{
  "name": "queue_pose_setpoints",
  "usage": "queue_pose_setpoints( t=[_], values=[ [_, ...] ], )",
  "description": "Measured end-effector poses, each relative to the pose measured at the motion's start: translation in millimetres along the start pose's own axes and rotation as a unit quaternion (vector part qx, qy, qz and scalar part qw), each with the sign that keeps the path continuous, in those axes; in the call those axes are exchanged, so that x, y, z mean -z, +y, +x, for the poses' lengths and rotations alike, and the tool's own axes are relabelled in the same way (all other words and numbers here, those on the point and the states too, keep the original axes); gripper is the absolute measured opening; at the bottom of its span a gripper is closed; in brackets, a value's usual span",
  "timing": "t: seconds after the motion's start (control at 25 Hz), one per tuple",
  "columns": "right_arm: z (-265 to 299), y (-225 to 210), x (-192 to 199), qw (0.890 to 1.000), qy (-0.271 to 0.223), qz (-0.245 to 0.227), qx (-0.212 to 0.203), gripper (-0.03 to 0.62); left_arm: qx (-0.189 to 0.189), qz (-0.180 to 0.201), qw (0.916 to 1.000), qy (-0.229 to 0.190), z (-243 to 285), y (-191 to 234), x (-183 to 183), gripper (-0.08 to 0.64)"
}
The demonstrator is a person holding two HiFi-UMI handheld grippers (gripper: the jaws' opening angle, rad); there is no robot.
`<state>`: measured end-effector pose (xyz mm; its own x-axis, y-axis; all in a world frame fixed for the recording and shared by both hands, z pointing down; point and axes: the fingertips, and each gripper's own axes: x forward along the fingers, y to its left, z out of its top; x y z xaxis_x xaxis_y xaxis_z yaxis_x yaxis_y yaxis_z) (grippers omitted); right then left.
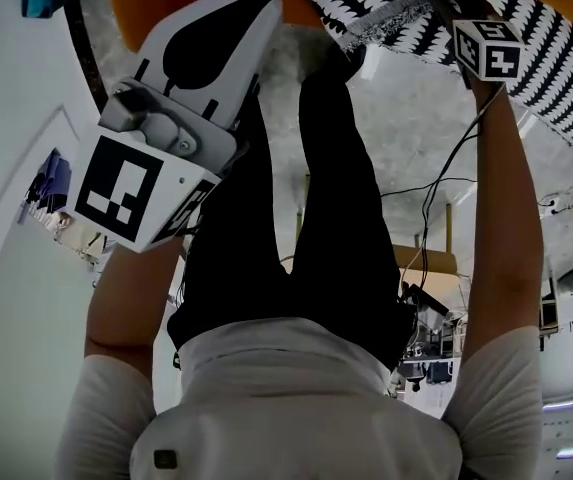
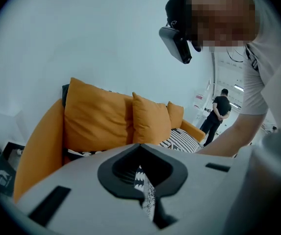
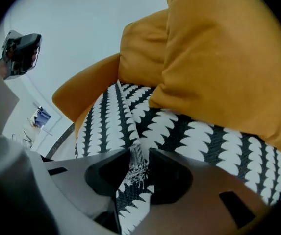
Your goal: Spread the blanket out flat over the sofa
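Both jaws are clamped on the blanket: your left gripper (image 2: 145, 187) pinches a thin fold of patterned cloth between nearly closed jaws, and your right gripper (image 3: 134, 173) bites a fringed edge the same way.

One blanket (image 3: 189, 131), black with rows of white scalloped leaf shapes, short fringe along the edge. In the right gripper view it lies over the sofa seat, runs up from the jaws and tucks under the front of a cushion (image 3: 218, 53). In the head view it stretches across the top right, fringe hanging off the near edge, part of it past the seat front toward you. Some ripples, not fully flat.

One orange sofa (image 2: 38, 153); the armrest shows at the left of the left gripper view. Three orange cushions stand in a row against the back: a big one (image 2: 93, 116), a middle one (image 2: 150, 117), a small far one (image 2: 176, 114). The blanket covers the seat in front of the far two.

Two grippers, one per hand; the left one is raised close to the head camera, the right one is down at the blanket edge.

One other person (image 2: 218, 112) stands well behind the sofa, back turned.
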<state>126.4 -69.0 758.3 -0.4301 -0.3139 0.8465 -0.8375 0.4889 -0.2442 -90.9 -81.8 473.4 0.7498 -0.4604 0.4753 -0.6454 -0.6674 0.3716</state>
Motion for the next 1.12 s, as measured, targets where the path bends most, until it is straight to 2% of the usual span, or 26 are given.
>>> queue_pose_setpoints(
  t=[0.08, 0.2, 0.4, 0.52, 0.64, 0.8, 1.0, 1.12],
  values=[
    [9.7, 0.4, 8.1, 1.000, 0.014, -0.005, -0.007, 0.123, 0.000, -0.003, 1.0000, 0.007, 1.1, 2.1, 7.4, 0.006],
    [11.0, 0.8, 8.0, 1.000, 0.016, -0.023, 0.000, 0.047, -0.004, -0.008, 0.9999, 0.014, -1.2, 6.4, 12.3, 0.006],
    [-0.3, 20.7, 5.6, 0.999, 0.005, -0.033, 0.000, 0.037, -0.012, -0.019, 0.9996, 0.016, -7.4, 12.3, 14.3, 0.006],
    [-10.5, 63.4, 0.1, 0.998, -0.005, -0.056, -0.023, 0.037, -0.013, -0.028, 0.9994, 0.013, -22.5, 15.9, 12.2, 0.006],
    [-23.1, 127.1, -10.1, 0.994, -0.010, -0.091, -0.055, 0.037, -0.011, -0.029, 0.9995, 0.010, -49.3, 16.9, 3.5, 0.006],
    [-40.4, 193.3, -17.7, 0.988, -0.015, -0.120, -0.092, 0.037, -0.008, -0.024, 0.9997, 0.004, -72.5, 2.4, -11.1, 0.006],
    [-33.8, 239.2, -13.3, 0.981, -0.009, -0.135, -0.139, 0.036, -0.011, -0.032, 0.9994, -0.003, -70.0, -15.6, -17.0, 0.006],
    [-21.6, 245.1, 22.8, 0.976, 0.023, -0.137, -0.170, 0.035, -0.017, -0.052, 0.9985, 0.011, -46.3, -38.0, -2.2, 0.006]
  ],
)
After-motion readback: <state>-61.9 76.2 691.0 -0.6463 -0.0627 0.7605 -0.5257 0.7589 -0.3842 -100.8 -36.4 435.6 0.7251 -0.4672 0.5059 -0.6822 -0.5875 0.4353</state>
